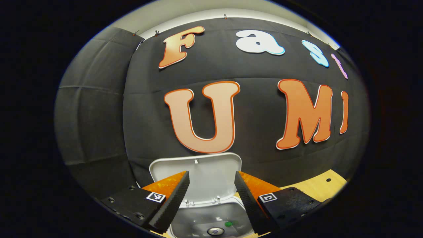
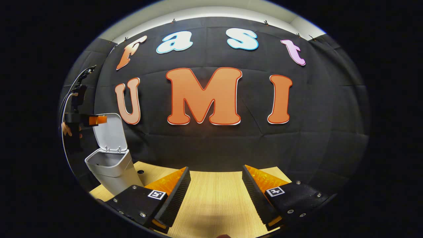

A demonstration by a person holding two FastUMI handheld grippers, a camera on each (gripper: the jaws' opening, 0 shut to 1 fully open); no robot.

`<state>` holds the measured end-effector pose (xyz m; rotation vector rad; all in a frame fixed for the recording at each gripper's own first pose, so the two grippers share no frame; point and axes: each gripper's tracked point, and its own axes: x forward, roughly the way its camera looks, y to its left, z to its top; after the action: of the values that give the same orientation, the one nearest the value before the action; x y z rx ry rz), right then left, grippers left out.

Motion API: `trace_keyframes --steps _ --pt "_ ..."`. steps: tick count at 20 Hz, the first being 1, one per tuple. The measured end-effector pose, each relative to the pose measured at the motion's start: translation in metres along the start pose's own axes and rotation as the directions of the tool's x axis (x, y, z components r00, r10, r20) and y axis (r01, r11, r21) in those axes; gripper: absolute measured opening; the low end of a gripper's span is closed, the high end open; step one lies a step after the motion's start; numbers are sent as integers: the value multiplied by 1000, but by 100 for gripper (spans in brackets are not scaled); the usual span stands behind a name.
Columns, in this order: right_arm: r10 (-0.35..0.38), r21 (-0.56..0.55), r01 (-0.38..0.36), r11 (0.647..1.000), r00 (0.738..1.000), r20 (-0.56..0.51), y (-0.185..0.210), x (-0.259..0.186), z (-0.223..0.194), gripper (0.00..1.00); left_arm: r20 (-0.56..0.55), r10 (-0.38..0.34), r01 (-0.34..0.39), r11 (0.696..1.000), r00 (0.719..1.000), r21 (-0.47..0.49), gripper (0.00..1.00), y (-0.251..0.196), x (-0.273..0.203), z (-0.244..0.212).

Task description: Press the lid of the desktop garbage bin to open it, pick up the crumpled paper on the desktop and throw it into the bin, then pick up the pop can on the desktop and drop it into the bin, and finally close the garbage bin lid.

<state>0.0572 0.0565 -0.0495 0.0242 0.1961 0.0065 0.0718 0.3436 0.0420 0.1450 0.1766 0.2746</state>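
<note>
Pale wood, straight-grained: that is your desktop (image 2: 214, 198), seen in the right gripper view from about 7 o'clock across to 4 o'clock, with one small dark hole (image 2: 140, 172) in it near the bin's foot. In the left gripper view a strip of the same wood shows at 4 o'clock, also with a dark hole (image 1: 328, 179).

Black cloth wall (image 2: 211, 145): it backs the desk in both views, creased, pinned along its top edge under a pale band of ceiling or upper wall (image 2: 205, 11).

Garbage bin (image 2: 110, 165): light grey, standing on the desk at 9 o'clock in the right gripper view, its lid (image 2: 110, 132) swung up and upright at the back. In the left gripper view you look down into it at 6 o'clock; the raised lid (image 1: 205, 178) stands between your fingers.

Pop can (image 1: 215, 231): its round top shows at the bottom of the bin, with a small green item (image 1: 228, 224) just beside it that you cannot identify.

Left gripper (image 1: 211, 201): jaws spread wide, nothing between them, held above the bin's mouth. In the right gripper view it (image 2: 99, 119) shows at 9 o'clock, level with the lid's top.

Right gripper (image 2: 216, 195): jaws apart, nothing held, over bare wood, well apart from the bin.
</note>
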Motion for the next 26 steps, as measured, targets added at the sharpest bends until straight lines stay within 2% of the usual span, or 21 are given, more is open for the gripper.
trace_keyframes --steps 6,8,11,14,19,22,24,26 --pt "24 -16 -24 1000 1000 15 25 4 15 94 27 -35 35 999 999 -18 86 8 41 44" --pt "31 -9 -31 999 999 21 31 7 21 94 -11 -32 31 997 999 -73 87 17 61 40" --pt "30 -10 -30 999 999 27 35 7 24 94 -76 -1 -4 998 997 -69 87 37 84 26" --pt "28 -22 -28 999 999 23 37 5 22 94 -174 -48 34 996 984 -85 89 30 88 6" --pt "37 -13 -37 999 999 27 39 -1 21 94 -240 -105 75 989 965 -130 89 22 69 -2" --pt "44 -18 -43 999 999 29 37 -5 19 94 -319 -183 123 972 930 -199 89 7 35 -26" --pt "51 -9 -51 999 999 17 36 -5 16 94 -371 -222 159 968 902 -193 91 -3 10 -45" --pt "59 -1 -59 998 998 7 35 -6 12 94 -396 -215 163 973 893 -161 92 -5 -6 -60"
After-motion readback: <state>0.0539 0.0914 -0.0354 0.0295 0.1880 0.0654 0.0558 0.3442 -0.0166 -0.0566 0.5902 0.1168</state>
